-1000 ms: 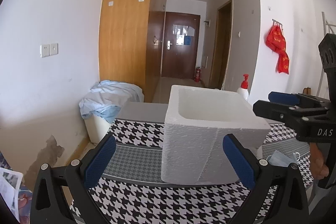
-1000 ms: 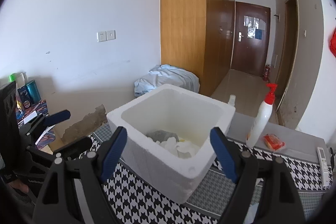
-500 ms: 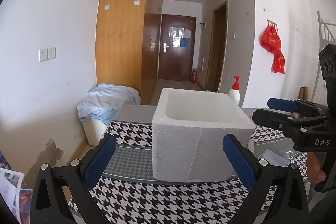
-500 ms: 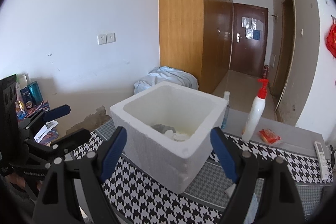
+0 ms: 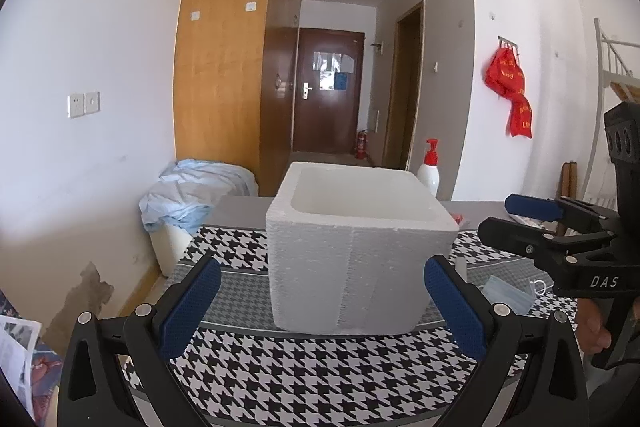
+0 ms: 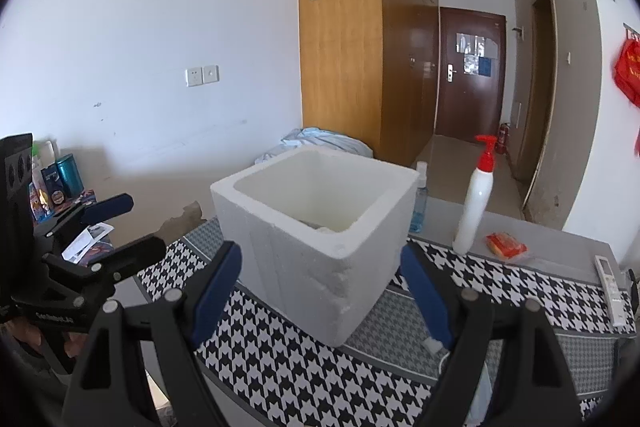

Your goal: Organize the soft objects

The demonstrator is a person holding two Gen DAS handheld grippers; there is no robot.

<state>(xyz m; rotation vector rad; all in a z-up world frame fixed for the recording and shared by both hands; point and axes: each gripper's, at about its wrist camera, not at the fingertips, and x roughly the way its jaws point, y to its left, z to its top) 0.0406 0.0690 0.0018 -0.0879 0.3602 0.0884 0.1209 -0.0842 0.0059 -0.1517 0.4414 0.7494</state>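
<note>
A white foam box point(image 5: 360, 251) stands on the houndstooth table cloth point(image 5: 304, 371); it also shows in the right wrist view point(image 6: 316, 235). Its contents are almost hidden below the rim. My left gripper point(image 5: 320, 307) is open and empty, in front of the box. My right gripper point(image 6: 320, 291) is open and empty, in front of the box's corner. A light blue face mask point(image 5: 508, 297) lies on the cloth right of the box. Each gripper shows in the other's view, the right one point(image 5: 520, 219) and the left one point(image 6: 124, 227).
A white pump bottle with a red top point(image 6: 476, 203), a small blue bottle point(image 6: 418, 203), an orange packet point(image 6: 506, 246) and a remote point(image 6: 610, 281) lie behind and right of the box. A bin draped with blue cloth point(image 5: 192, 195) stands left of the table.
Both grippers have drawn back and lowered from the box, so it looks smaller and its inside is less visible. Both stay open.
</note>
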